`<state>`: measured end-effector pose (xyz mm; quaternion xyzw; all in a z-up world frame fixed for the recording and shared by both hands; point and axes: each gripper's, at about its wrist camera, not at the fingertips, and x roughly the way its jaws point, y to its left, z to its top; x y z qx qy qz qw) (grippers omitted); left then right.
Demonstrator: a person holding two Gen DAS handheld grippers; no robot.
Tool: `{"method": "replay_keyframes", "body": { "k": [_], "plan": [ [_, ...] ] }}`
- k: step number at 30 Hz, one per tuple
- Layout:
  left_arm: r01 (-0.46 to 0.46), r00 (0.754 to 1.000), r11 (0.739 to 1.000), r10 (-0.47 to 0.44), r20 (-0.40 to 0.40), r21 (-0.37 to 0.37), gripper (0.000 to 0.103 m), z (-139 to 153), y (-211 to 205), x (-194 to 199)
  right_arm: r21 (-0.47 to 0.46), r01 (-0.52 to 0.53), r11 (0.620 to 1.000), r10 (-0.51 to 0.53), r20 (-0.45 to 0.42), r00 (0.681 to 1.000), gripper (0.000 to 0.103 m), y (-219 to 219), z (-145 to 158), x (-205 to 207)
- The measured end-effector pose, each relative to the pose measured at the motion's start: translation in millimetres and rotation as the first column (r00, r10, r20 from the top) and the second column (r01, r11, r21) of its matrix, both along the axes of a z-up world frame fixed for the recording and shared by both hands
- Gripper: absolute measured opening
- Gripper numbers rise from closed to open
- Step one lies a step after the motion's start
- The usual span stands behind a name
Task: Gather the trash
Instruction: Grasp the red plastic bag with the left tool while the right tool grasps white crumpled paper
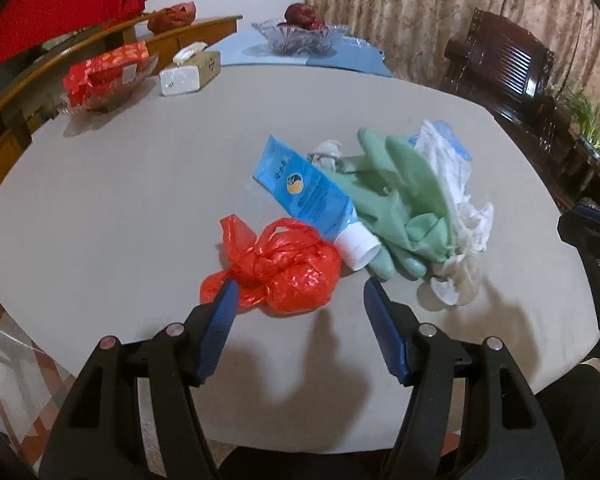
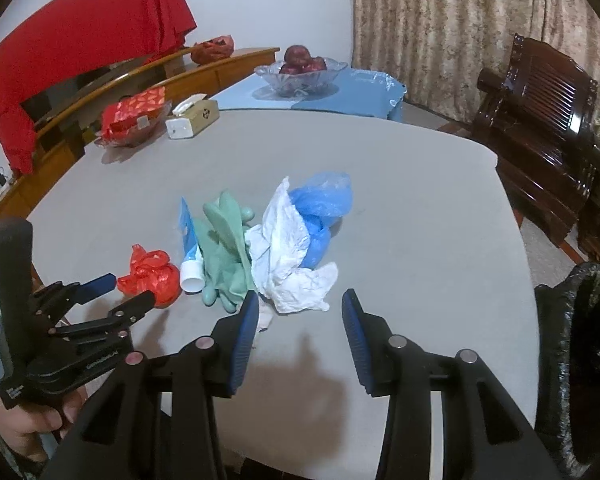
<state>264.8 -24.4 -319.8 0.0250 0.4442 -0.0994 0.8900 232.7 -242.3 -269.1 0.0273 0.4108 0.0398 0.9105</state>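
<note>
While both sets of jaws are being held apart and empty, the left gripper (image 1: pixel 296 294) is being aimed at the red bag (image 1: pixel 278 266), the right gripper (image 2: pixel 300 300) at the white paper (image 2: pixel 288 256). Each should be lowered squarely over its bundle before being clenched.

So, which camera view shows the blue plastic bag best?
The right wrist view shows it best: the blue plastic bag lies almost fully visible behind the white crumpled paper. In the left wrist view only small blue edges show, because the paper and the green gloves cover the rest.
</note>
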Motion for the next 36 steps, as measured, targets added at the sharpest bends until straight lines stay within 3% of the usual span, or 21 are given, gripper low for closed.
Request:
{"method": "replay_keyframes", "body": {
  "k": [7, 12, 15, 23, 34, 35, 36],
  "plan": [
    [-0.002, 0.999, 1.0, 0.002, -0.042, -0.012, 0.06, -21, 4, 19, -0.006, -0.009, 1.0, 0.009, -0.025, 1.0, 0.043, 8, -15, 12],
    [0.028, 0.998, 0.999, -0.03, -0.054, -0.042, 0.037, -26, 7, 31, -0.005, -0.014, 1.0, 0.014, -0.032, 0.999, 0.043, 13, -22, 24],
    [0.019, 1.0, 0.999, -0.02, -0.022, -0.049, 0.032, -21, 12, 33, -0.004, -0.017, 1.0, 0.017, -0.037, 0.999, 0.043, 15, -26, 32],
    [-0.014, 0.993, 0.997, 0.022, 0.112, -0.076, 0.031, 7, 25, 23, -0.017, -0.017, 1.0, 0.016, -0.057, 0.998, 0.043, 18, -42, 45],
    [-0.013, 0.999, 0.997, 0.017, 0.049, -0.074, 0.03, -14, 21, 30, -0.019, -0.006, 1.0, 0.004, -0.097, 0.995, 0.043, 15, -63, 51],
    [-0.013, 0.999, 0.997, 0.016, 0.044, -0.072, 0.03, -15, 20, 30, -0.016, -0.005, 1.0, 0.004, -0.107, 0.994, 0.041, 14, -67, 52],
    [-0.012, 0.999, 0.997, 0.015, 0.042, -0.072, 0.03, -15, 20, 29, -0.01, -0.007, 1.0, 0.006, -0.116, 0.993, 0.032, 13, -71, 54]
  ]
}}
